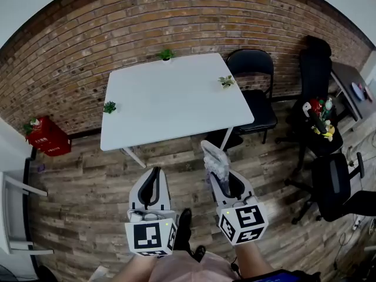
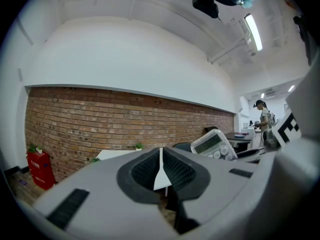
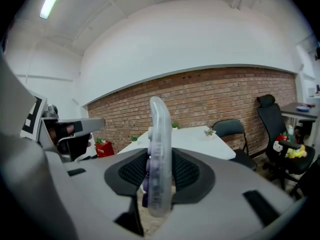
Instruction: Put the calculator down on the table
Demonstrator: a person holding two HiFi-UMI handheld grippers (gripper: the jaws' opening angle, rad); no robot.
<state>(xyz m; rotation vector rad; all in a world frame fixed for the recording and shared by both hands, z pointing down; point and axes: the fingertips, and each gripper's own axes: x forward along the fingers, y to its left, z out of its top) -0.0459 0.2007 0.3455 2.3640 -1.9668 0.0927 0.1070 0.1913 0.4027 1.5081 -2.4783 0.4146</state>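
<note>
My R tool [image 3: 159, 173] is clamped on the calculator [image 3: 160, 134]. It sits edge-on betw. the pads, top end sticking out, up in the air and short of the white counter [image 1: 170, 98]. L tool [image 2: 161, 170]: jaws together, nothing in them. Calc looks light, stiff plastic w/ a smooth shell, prob. slippery. Best grip is on the flat faces near one end; lay it flat, don't drop it.

Left gripper [image 1: 155, 174] is out front with its jaws pressed together tip to tip. Right gripper [image 1: 222, 181] is alongside it, pads clamped on the calculator [image 1: 212, 157], which sits edge-on between them.
</note>
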